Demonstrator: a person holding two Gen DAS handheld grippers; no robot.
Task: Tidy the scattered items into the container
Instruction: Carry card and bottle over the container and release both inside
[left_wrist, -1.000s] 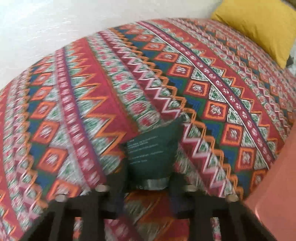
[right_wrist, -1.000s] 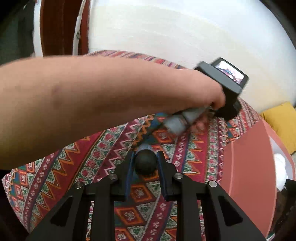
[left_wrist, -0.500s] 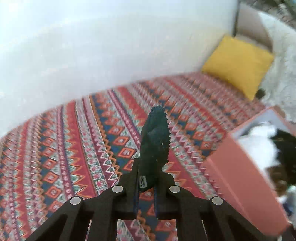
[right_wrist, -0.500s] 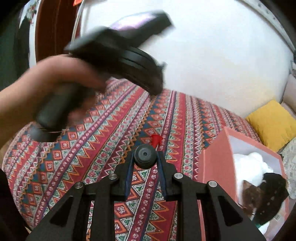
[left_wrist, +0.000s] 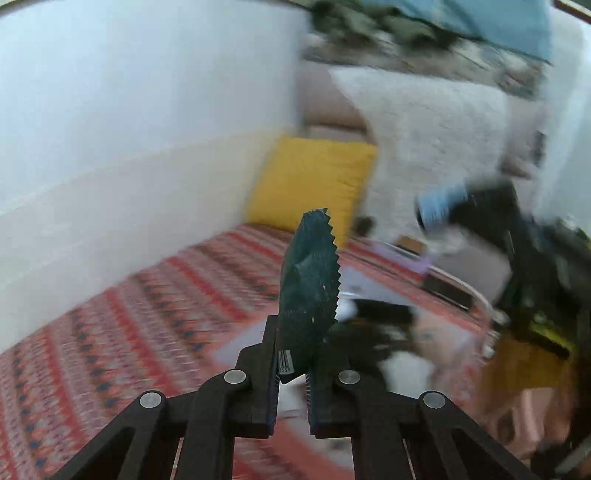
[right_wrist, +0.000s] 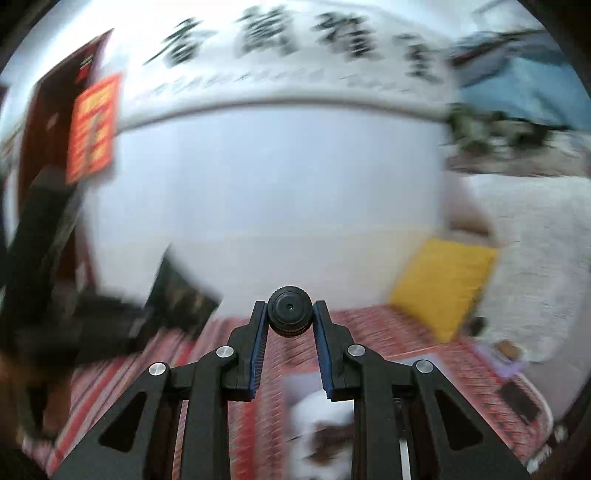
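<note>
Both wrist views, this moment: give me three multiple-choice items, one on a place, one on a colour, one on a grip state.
1. Where does the yellow cushion sit?
A. against the wall at the far end of the patterned bedspread
B. inside the container
C. between the left gripper's fingers

2. What colour is the sachet in the left gripper?
A. bright red
B. dark green
C. white

3. What is the right gripper doing?
A. standing wide open, empty
B. clamping a cushion
C. shut on a small black round knob

Answers: 1 A, the cushion stands beyond the bedspread by the wall; 2 B, the serrated-edged packet is dark green; 3 C, both pads press the knob's sides.
</note>
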